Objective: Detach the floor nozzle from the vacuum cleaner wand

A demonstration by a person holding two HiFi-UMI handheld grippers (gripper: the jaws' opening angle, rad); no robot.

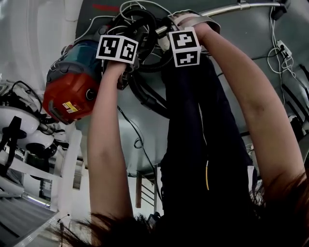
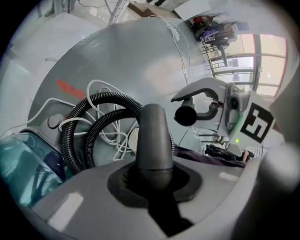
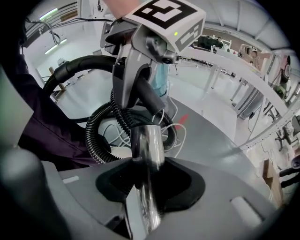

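In the head view both grippers are held low over the grey floor, side by side. My left gripper point(image 1: 117, 53) is shut on the dark grey handle tube point(image 2: 154, 140) at the end of the black ribbed hose point(image 2: 79, 136). My right gripper point(image 1: 184, 50) is shut on the chrome wand point(image 3: 146, 145), which runs straight between its jaws. The right gripper view shows the left gripper point(image 3: 136, 65) just ahead, clamped on the dark tube point(image 3: 150, 101) above the wand. The red and teal vacuum body point(image 1: 70, 91) lies to the left. I cannot make out a floor nozzle in any view.
White cables point(image 2: 110, 136) lie tangled inside the hose coil. A chrome tube point(image 1: 227, 8) lies across the floor at the top right. The person's dark trouser leg point(image 1: 203, 144) stands between the arms. White frames and tables point(image 3: 234, 65) ring the floor.
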